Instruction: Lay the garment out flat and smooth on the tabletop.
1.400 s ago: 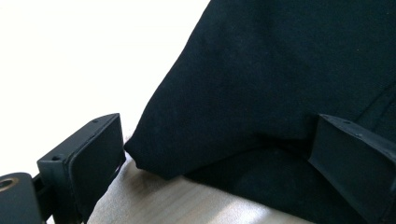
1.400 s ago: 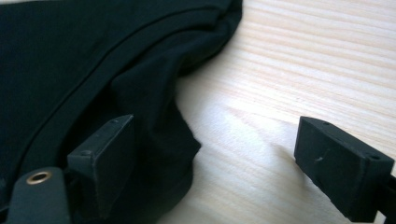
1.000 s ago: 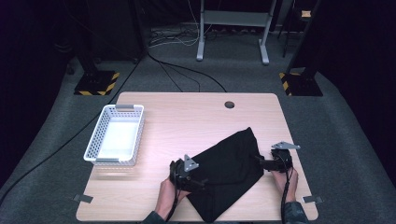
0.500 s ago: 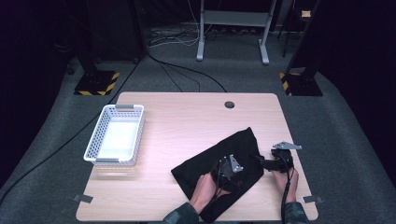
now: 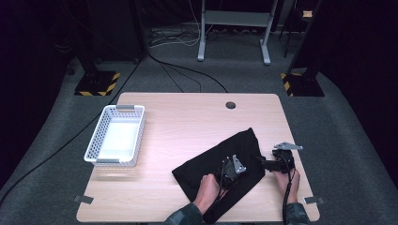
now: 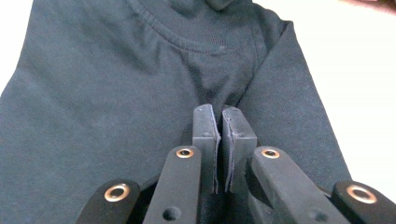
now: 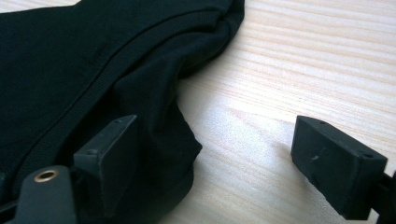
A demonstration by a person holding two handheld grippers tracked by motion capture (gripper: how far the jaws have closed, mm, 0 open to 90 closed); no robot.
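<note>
A white basket (image 5: 116,136) sits at the left of the worktop (image 5: 187,117). Lower centre, the left claw (image 5: 231,169) is pinched tight on a fold of the black garment (image 5: 220,159). At lower right, the right claw (image 5: 267,163) gapes wide at the garment's edge, holding nothing.

No readable text, label, brand, number or sign anywhere in view.
</note>
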